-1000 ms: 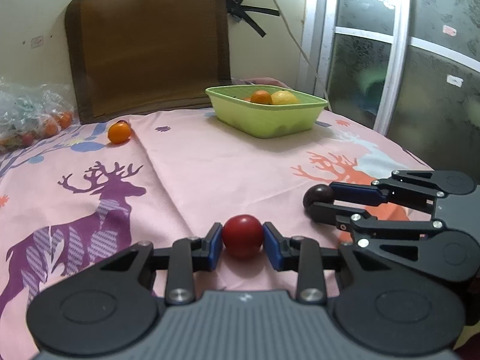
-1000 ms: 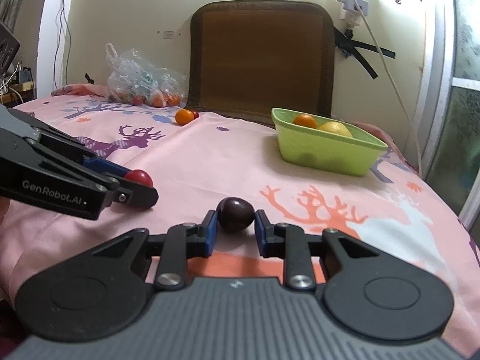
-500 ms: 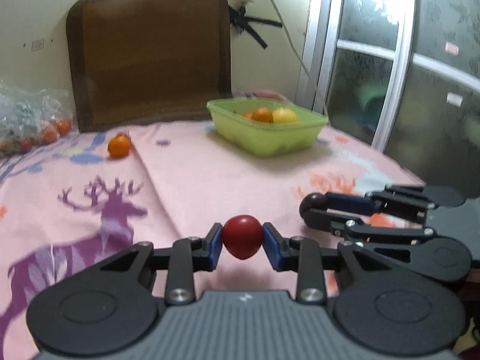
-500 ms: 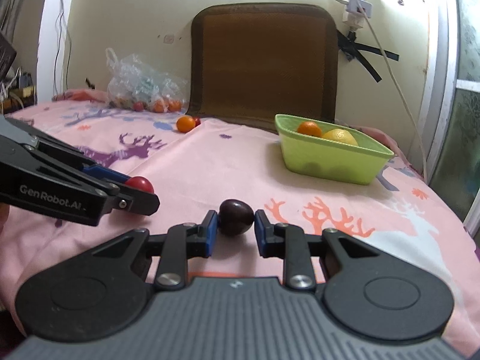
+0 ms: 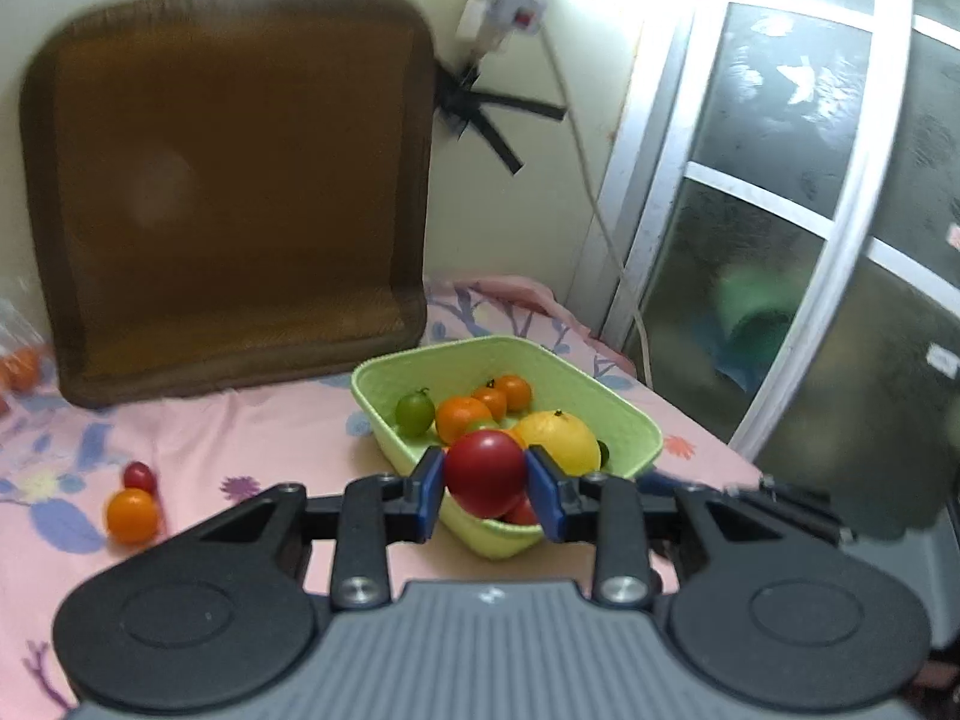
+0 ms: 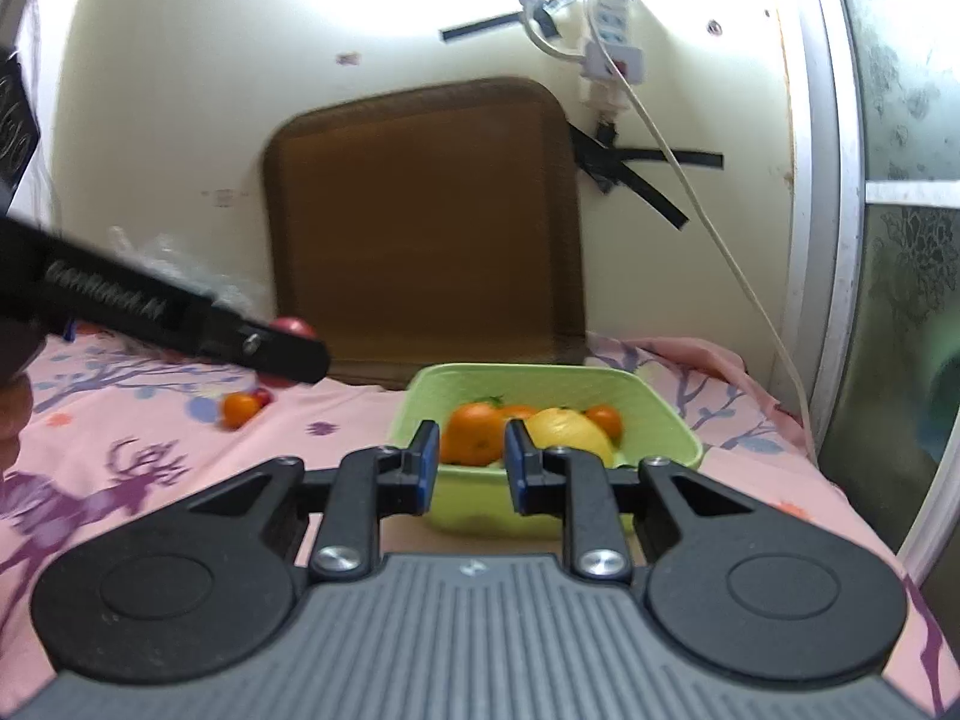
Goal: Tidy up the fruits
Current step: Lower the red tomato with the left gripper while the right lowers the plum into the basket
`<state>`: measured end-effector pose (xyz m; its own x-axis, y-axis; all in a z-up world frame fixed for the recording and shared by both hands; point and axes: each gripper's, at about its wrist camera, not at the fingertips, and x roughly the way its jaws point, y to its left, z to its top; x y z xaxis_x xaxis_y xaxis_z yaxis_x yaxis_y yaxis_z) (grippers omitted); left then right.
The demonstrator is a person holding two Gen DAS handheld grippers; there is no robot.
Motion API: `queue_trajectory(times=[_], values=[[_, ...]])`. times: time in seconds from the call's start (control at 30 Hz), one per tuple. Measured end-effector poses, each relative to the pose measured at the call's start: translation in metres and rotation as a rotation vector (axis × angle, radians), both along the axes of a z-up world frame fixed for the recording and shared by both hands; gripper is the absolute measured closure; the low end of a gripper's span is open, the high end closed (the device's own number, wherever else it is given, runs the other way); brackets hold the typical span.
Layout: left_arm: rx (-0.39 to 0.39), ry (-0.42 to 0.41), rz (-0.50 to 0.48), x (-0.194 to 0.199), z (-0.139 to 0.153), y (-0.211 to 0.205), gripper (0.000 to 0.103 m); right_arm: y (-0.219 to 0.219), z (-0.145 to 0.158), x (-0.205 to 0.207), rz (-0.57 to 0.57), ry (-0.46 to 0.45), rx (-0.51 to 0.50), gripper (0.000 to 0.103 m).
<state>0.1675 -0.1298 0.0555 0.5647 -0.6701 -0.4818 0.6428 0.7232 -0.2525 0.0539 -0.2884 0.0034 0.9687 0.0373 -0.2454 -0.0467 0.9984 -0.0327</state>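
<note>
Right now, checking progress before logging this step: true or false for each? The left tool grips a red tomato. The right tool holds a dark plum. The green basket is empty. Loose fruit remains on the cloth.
1. The left tool grips a red tomato: true.
2. The right tool holds a dark plum: false, nothing sits between its fingers.
3. The green basket is empty: false, it holds oranges, a yellow fruit and a green fruit.
4. Loose fruit remains on the cloth: true, an orange fruit and a small red fruit.

A home bedroom: deer-print bedsheet, wall power strip.
</note>
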Motion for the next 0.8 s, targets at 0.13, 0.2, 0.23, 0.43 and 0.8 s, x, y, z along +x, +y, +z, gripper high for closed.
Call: queue_trajectory(times=[0.13, 0.2, 0.23, 0.43, 0.8], values=[[-0.013, 0.022, -0.008, 0.001, -0.013, 0.001, 0.073, -0.018, -0.003, -0.006, 0.059, 0.056, 0.11, 0.076], [-0.017, 0.04, -0.018, -0.001, -0.021, 0.001, 0.073, -0.02, -0.013, -0.017, 0.093, 0.095, 0.111, 0.076], [-0.013, 0.043, -0.022, -0.003, -0.024, 0.001, 0.073, -0.019, -0.018, -0.019, 0.091, 0.115, 0.102, 0.076], [0.004, 0.042, -0.049, -0.011, -0.031, -0.007, 0.073, -0.022, -0.026, -0.031, 0.022, 0.123, 0.064, 0.076], [0.038, -0.022, -0.043, 0.009, -0.011, -0.022, 0.073, -0.027, -0.03, -0.003, 0.047, 0.242, 0.0, 0.073]])
